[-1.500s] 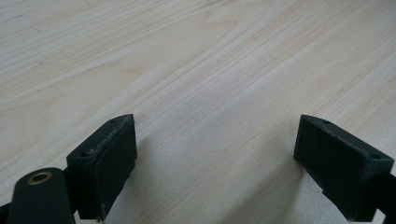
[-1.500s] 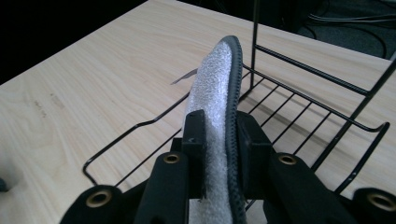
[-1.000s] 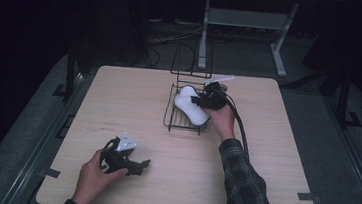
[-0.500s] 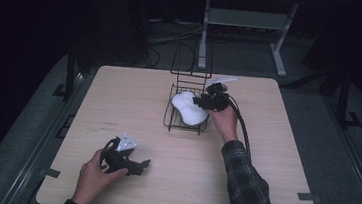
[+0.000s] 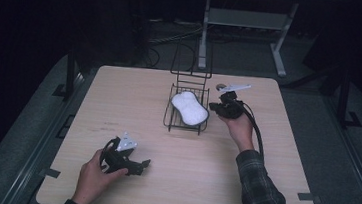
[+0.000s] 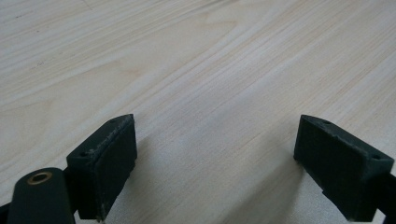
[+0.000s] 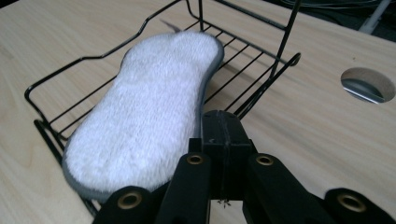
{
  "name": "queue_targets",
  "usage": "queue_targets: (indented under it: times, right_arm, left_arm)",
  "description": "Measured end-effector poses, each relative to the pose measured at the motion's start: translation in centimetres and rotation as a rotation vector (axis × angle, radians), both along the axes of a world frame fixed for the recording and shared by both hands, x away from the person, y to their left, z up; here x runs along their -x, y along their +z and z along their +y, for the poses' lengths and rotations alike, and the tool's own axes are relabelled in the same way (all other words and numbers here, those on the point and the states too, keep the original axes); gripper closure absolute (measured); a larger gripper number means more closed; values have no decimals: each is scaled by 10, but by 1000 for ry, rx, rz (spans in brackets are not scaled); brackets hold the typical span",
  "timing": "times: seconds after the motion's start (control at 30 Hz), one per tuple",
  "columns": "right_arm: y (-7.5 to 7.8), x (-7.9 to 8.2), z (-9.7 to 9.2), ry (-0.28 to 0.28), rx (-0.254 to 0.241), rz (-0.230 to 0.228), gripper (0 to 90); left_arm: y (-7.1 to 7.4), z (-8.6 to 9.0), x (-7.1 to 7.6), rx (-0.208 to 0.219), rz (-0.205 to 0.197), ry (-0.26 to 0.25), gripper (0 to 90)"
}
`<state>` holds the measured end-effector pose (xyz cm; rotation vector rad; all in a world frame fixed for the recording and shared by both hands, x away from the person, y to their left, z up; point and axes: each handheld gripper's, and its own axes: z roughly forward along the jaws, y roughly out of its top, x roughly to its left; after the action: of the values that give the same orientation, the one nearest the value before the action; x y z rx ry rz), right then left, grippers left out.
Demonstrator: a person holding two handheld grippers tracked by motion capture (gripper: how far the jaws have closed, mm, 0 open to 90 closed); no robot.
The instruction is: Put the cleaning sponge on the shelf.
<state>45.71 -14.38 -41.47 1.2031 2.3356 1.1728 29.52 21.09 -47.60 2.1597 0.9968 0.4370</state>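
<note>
We start at the right tongs point(image 7: 223, 140), and their jaws are pressed flat together with nothing between them, sitting just beside the near edge of the white sponge point(image 7: 149, 116). The sponge lies lengthwise in the black wire rack point(image 7: 60, 93), its near end overhanging the rim. It looks soft, fluffy on top with a thin grey edge, so we judge it light and squashy, nothing to break; a pinch across the narrow waist or on that overhanging end should hold, though the pile may compress a good deal. Over at the left tongs point(image 6: 215, 154), the jaws stand wide apart over bare counter point(image 6: 196, 70), empty.

From the high view the rack point(image 5: 185, 125) sits mid-counter with a tall wire back, the right hand point(image 5: 237, 127) just beside it. What the sponge's underside looks like, and whether it rests on the wires or on the rim, we cannot tell. A round hole point(image 7: 368, 84) in the counter shows something metallic we cannot make out.
</note>
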Motion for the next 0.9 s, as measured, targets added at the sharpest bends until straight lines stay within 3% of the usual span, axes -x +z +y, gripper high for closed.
queue_targets:
  times: [0.4, 0.6, 0.9]
  right_arm:
    - [-7, 11, 14, 89, 19, 9, 898]
    - [-9, 16, 27, 138, 48, 9, 899]
    - [-14, 19, 48, 198, 45, 14, 898]
  left_arm:
    - [0, 0, 0, 0, -1, 1, 124]
    - [0, 0, 0, -3, 0, -1, 124]
    - [0, 0, 0, 1, -2, 2, 124]
